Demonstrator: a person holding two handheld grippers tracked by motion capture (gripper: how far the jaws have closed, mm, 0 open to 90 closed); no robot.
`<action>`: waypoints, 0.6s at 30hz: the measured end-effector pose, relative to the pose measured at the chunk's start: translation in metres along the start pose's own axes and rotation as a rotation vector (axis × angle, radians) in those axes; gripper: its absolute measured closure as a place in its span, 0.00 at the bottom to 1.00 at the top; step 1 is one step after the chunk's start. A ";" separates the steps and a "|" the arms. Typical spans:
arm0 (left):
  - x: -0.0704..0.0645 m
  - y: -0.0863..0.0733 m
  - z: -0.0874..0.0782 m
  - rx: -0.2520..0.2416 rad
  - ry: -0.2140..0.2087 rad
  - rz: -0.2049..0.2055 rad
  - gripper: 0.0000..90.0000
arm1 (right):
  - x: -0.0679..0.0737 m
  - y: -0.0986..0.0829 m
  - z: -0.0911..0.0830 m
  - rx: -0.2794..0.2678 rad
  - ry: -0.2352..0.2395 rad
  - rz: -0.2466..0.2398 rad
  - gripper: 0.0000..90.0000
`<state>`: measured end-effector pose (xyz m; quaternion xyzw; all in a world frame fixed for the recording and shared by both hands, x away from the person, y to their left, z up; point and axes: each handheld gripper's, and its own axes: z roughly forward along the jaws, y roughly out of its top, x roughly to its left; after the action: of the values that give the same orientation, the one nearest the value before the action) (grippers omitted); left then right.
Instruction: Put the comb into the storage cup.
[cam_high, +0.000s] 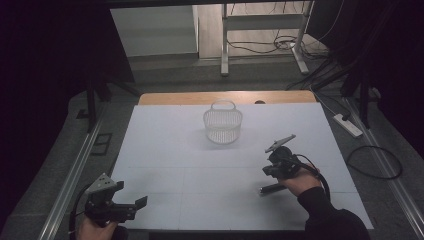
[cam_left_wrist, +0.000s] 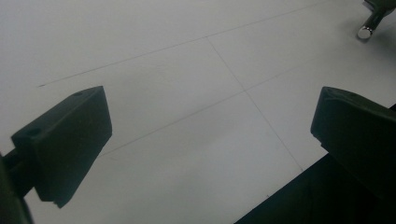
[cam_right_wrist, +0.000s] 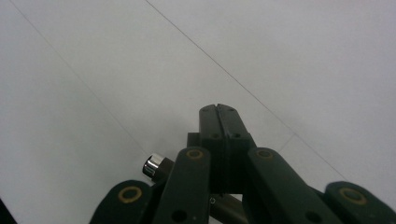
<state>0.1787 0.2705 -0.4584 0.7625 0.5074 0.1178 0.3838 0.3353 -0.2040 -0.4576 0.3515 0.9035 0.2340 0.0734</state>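
— White sheeting covers the desk (cam_high: 165, 150), and the floor past its far edge is cluttered with cables. What's the worry from the high view?

— A dark rod (cam_high: 272, 189) lies toward the desk's right edge, nearer the front than the wire basket (cam_high: 223, 126), which stands alone by the middle of the far edge. The right gripper (cam_high: 266, 171) hovers just beside the rod. The hand could nudge it and set it rolling toward the near edge.

— And the left gripper (cam_high: 134, 203)?

— It's at the front left corner, well apart from both. It can't stop a roll.

— Left gripper view?

— The left gripper (cam_left_wrist: 210, 126) has its jaws spread wide over bare sheet. The rod's chrome cap (cam_left_wrist: 365, 31) is far off at the top right.

— Right gripper view?

— The right gripper (cam_right_wrist: 219, 109) has its jaws pressed together with nothing between the tips. The chrome cap (cam_right_wrist: 152, 164) pokes out beneath the linkage, so the rod sits under the gripper, not ahead of it. I'd judge that lowering now would press the linkage on it, or skid it sideways, without gripping it.
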 end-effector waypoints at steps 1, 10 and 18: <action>0.000 0.000 0.000 0.000 0.000 0.001 0.00 | 0.001 -0.001 0.002 -0.001 -0.003 -0.016 0.99; 0.000 0.000 0.000 0.000 -0.001 0.003 0.00 | 0.001 -0.010 0.019 0.030 -0.004 0.006 0.99; 0.000 0.000 0.000 -0.001 -0.004 0.006 0.00 | 0.006 -0.015 0.031 0.074 0.011 0.001 0.99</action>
<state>0.1784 0.2702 -0.4584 0.7639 0.5044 0.1177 0.3849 0.3309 -0.1982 -0.4921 0.3532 0.9117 0.2025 0.0554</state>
